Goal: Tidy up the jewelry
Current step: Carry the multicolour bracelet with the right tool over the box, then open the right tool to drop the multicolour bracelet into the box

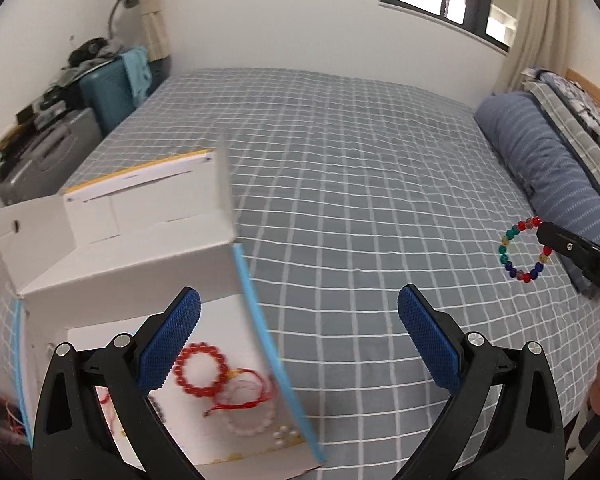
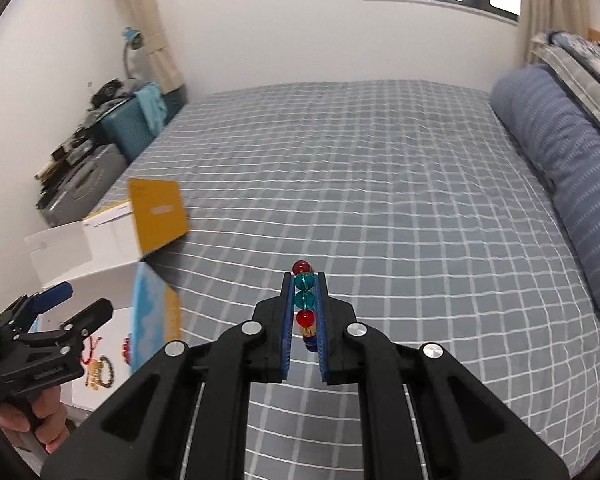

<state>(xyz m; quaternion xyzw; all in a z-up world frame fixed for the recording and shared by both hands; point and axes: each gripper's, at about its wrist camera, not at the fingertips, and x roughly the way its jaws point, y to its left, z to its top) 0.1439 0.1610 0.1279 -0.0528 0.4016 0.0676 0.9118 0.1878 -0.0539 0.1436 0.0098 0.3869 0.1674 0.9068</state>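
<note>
My right gripper (image 2: 303, 280) is shut on a multicoloured bead bracelet (image 2: 304, 302), whose red and teal beads sit pinched between the blue pads. From the left wrist view that bracelet (image 1: 524, 249) hangs as a ring from the right gripper's tip (image 1: 544, 231), above the bed. My left gripper (image 1: 299, 305) is open with nothing between its fingers, and hovers over an open white cardboard box (image 1: 132, 268). Inside the box lie a red bead bracelet (image 1: 201, 369), a red cord bracelet (image 1: 249, 392) and a pale bead bracelet (image 1: 252, 424). The left gripper (image 2: 74, 300) also shows beside the box (image 2: 100, 248).
A grey bed with a white grid pattern (image 1: 360, 184) fills both views. A blue striped bolster (image 1: 548, 160) lies along its right side. Suitcases and clutter (image 1: 60, 120) stand by the wall at the left. A hand (image 2: 32, 420) holds the left gripper's handle.
</note>
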